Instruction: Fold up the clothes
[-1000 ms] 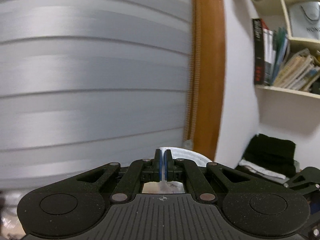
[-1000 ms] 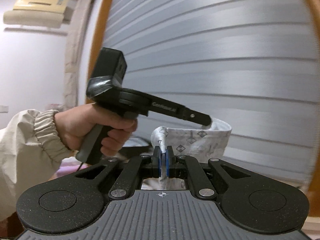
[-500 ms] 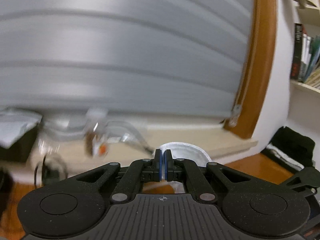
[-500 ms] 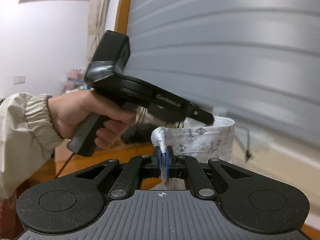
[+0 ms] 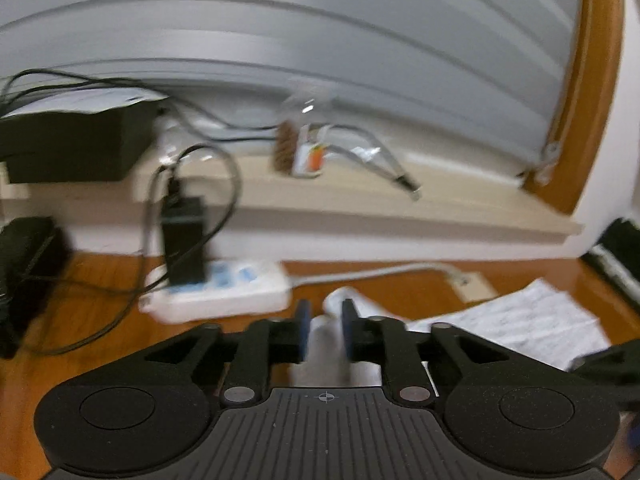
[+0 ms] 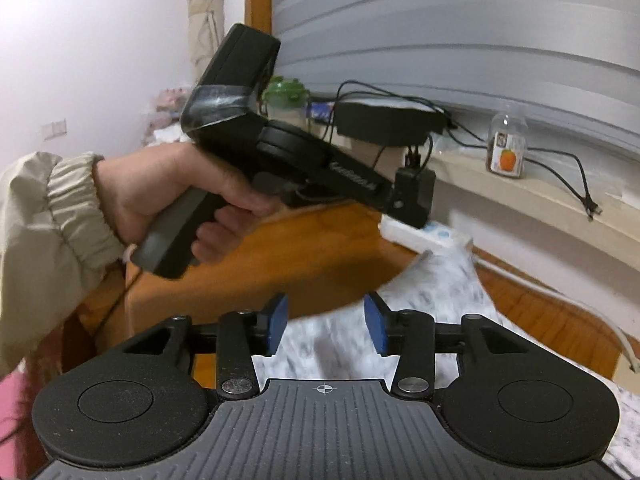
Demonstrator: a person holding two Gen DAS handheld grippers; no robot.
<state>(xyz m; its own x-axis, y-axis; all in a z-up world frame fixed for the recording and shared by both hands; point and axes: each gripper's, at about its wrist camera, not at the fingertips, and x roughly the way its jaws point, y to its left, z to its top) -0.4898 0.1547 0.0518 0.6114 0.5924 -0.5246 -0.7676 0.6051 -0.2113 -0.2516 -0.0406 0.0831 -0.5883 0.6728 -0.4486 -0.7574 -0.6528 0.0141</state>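
Observation:
A white patterned garment [image 5: 520, 320] lies spread on the wooden table [image 5: 80, 304], blurred by motion. My left gripper [image 5: 326, 332] hangs low over the garment's left end. Its jaws are opening, and a fold of the white cloth still sits in the narrow gap between the blue pads [image 5: 304, 332]. In the right wrist view the garment [image 6: 444, 280] runs away from my right gripper [image 6: 326, 326]. Those jaws are also opening; they stand wide apart, with the cloth below and beyond them and not pinched. A person's hand [image 6: 180, 188] in a beige sleeve holds the left gripper [image 6: 412, 196].
A white power strip [image 5: 216, 292] with a black adapter [image 5: 184, 240] and loose cables lies at the table's far side. On the window sill [image 5: 400, 204] stand a jar with an orange label [image 6: 506, 148] and a black box [image 5: 68, 148]. Grey blinds hang behind.
Both grippers have come down from in front of the blinds to just above the table. Their jaws, shut on the cloth before, have parted. The garment now lies on the table.

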